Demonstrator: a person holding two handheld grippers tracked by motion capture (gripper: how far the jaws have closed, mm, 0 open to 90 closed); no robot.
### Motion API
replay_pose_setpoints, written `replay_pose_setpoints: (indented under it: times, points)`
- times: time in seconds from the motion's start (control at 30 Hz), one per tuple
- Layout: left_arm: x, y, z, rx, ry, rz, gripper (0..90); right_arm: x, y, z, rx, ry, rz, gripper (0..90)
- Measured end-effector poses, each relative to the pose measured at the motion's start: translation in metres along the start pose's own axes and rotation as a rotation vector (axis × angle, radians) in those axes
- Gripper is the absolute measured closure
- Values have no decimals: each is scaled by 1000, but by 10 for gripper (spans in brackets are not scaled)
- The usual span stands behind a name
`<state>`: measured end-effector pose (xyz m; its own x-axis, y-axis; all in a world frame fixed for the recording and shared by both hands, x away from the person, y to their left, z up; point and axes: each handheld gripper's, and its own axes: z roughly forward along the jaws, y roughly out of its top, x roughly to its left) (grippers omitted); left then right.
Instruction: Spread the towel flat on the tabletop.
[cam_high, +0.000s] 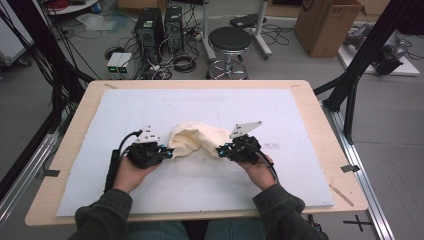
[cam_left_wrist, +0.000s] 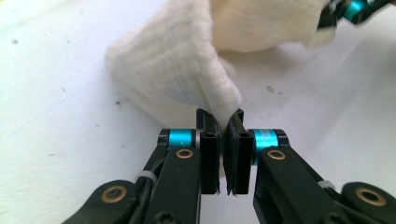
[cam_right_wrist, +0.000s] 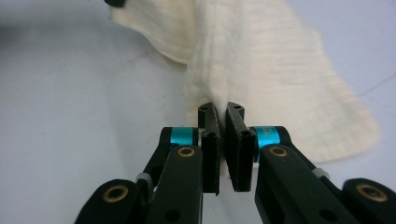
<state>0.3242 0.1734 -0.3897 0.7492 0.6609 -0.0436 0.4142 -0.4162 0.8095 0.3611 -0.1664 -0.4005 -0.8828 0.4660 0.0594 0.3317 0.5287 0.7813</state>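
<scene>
Black jaws pinching cream cloth (cam_left_wrist: 187, 60), pinched edges hidden between pads

One camera overhead, two riding close on the grippers

The high view looks forward and down across the table (cam_high: 320, 125); both gripper views sit near, each facing the cream cloth (cam_high: 197, 137) mid-table, which all share.

Cloth (cam_high: 196, 138) on the mat (cam_high: 150, 105), between both grippers
</scene>
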Motion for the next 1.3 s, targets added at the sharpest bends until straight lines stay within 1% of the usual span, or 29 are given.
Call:
replay_pose_setpoints:
  times: [0.03, 0.1, 0.13, 0.2, 0.23, 0.33, 0.4, 0.43, 0.47, 0.53, 0.57, 0.6, 0.63, 0.67, 0.7, 0.77, 0.8, 0.83, 0.9, 0.93, 0.97, 1.0, 1.03, 1.1, 1.13, 1.17, 1.2, 1.27, 1.3]
  points:
    - [2, 0, -6, -5, 0, 2, 852, -1, -1, -5, -5, 3, 5, 854]
    - [7, -1, -18, -17, -30, 9, 852, -3, -4, -18, -16, 4, 9, 855]
    - [9, -1, -24, -22, -35, 16, 851, -3, -6, -24, -18, 8, 14, 854]
    - [11, -1, -33, -23, -57, 35, 851, -1, -9, -34, -29, 11, 10, 854]
    - [12, 0, -37, -27, -63, 39, 851, 1, -9, -38, -37, 25, 10, 854]
    - [14, 4, -47, -24, -78, 67, 851, 10, -3, -48, -65, 42, -19, 854]
    - [19, 8, -51, -14, -84, 72, 850, 13, 3, -52, -72, 47, -27, 852]
    - [24, 10, -51, -5, -82, 73, 850, 12, 5, -52, -78, 43, -37, 852]
    - [28, 11, -49, 2, -76, 56, 847, 10, 7, -51, -70, 46, -32, 851]
    - [36, 10, -38, 42, -62, 47, 841, 5, 9, -41, -34, 44, -23, 848]
    - [40, 9, -29, 69, -57, 41, 838, 1, 9, -33, 1, 26, -32, 845]
    - [43, 8, -21, 91, -46, 44, 837, -2, 9, -24, 46, 0, -32, 841]
    - [46, 7, -12, 106, -27, 48, 838, -7, 8, -16, 72, -17, -31, 840]
    - [50, 7, -5, 120, -6, 48, 837, -12, 7, -8, 87, -26, -19, 839]
    - [54, 7, 3, 129, 18, 43, 837, -18, 6, -1, 100, -50, -11, 838]
    - [62, 6, 15, 145, 54, 23, 831, -30, 5, 10, 112, -69, 21, 839]
    - [66, 6, 21, 149, 80, 3, 811, -36, 3, 16, 122, -77, 38, 839]
    - [71, 5, 25, 154, 92, -21, 780, -42, 1, 21, 125, -79, 53, 837]
    - [77, 2, 31, 167, 91, -42, 738, -52, -3, 29, 128, -86, 92, 777]
    - [79, 1, 31, 174, 97, -61, 695, -56, -5, 31, 122, -83, 109, 750]
    - [81, 0, 30, 171, 106, -78, 640, -58, -6, 32, 112, -71, 124, 732]
    - [84, -1, 26, 155, 104, -98, 592, -60, -6, 31, 105, -74, 126, 699]
    - [86, -1, 22, 141, 101, -104, 568, -61, -7, 28, 102, -76, 135, 677]
    - [88, 1, 11, 97, 106, -120, 519, -62, -7, 23, 81, -63, 138, 653]
    - [88, 2, 5, 74, 110, -125, 497, -62, -7, 19, 73, -67, 139, 640]
    - [87, 3, -1, 56, 105, -127, 483, -62, -6, 15, 58, -63, 135, 624]
    - [84, 3, -6, 40, 97, -124, 479, -61, -6, 10, 45, -53, 147, 613]
    - [75, 5, -13, 23, 90, -94, 478, -58, -5, 1, 25, -55, 136, 594]
    - [71, 6, -16, 21, 88, -72, 477, -56, -4, -3, 17, -56, 131, 591]
